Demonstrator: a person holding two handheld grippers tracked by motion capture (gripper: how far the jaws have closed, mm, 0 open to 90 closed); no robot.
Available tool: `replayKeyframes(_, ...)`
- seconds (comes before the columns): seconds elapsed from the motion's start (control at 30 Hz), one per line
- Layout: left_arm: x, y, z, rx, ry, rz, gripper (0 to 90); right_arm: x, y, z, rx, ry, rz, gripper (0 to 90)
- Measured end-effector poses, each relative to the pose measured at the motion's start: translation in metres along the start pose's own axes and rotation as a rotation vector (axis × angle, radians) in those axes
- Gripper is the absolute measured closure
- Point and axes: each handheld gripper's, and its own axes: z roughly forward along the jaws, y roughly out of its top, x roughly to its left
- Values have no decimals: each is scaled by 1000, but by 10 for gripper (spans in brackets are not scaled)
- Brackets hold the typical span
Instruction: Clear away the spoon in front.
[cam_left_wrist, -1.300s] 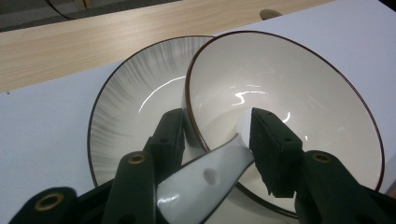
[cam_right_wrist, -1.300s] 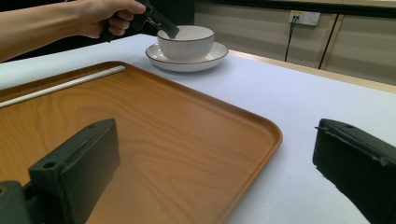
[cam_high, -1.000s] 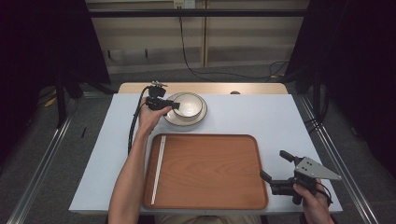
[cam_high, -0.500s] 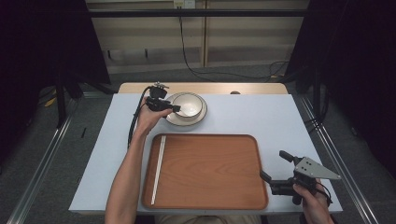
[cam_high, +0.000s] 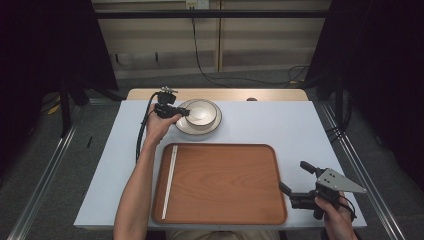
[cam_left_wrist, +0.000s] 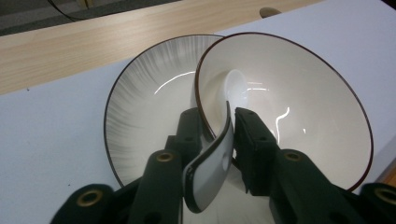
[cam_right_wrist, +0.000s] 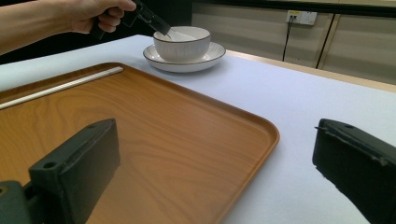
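The step in hand is the pick-up of the spoon (cam_left_wrist: 212, 163) – a white ceramic one whose bowl end lies inside the bowl (cam_high: 201, 112), while its handle sticks out over the rim toward the person's left hand. The bowl sits on a plate (cam_high: 216, 125) at the far side of the tabletop (cam_high: 280, 125), just beyond the wooden tray (cam_high: 225, 185).

The left claw (cam_left_wrist: 219, 135) has just been closing, and in the left gripper view its two black jaws now stand to either side of the spoon handle, pressing on it (the gap left is only the thickness of the handle). The right claw (cam_high: 292, 180) waits near the tray's right edge with its jaws wide apart and nothing between them.

What the next move seems to call for is a clean lift – up and clear of the bowl's rim without tipping the bowl. Then, judging by a white chopstick-like rod (cam_high: 169, 180) already lying along the tray's left side, a carry to the tray. The glazed handle looks slippery, so a firm grip matters.
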Motion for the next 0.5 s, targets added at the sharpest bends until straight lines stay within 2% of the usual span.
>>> replayKeyframes(0.13, -1, 0, -4, -33, -4, -20, 806, 1, 0, 0, 8, 8, -3, 7)
replayKeyframes(0.2, -1, 0, -7, -30, -4, -16, 822, 1, 0, 0, 6, 7, -4, 7)
replayKeyframes(0.37, -3, 0, -9, -53, -2, -23, 843, 1, 0, 1, 7, 7, -3, 7)
replayKeyframes(0.5, -4, 0, -10, -53, 7, -16, 847, 1, 0, 1, 8, 9, 1, 7)
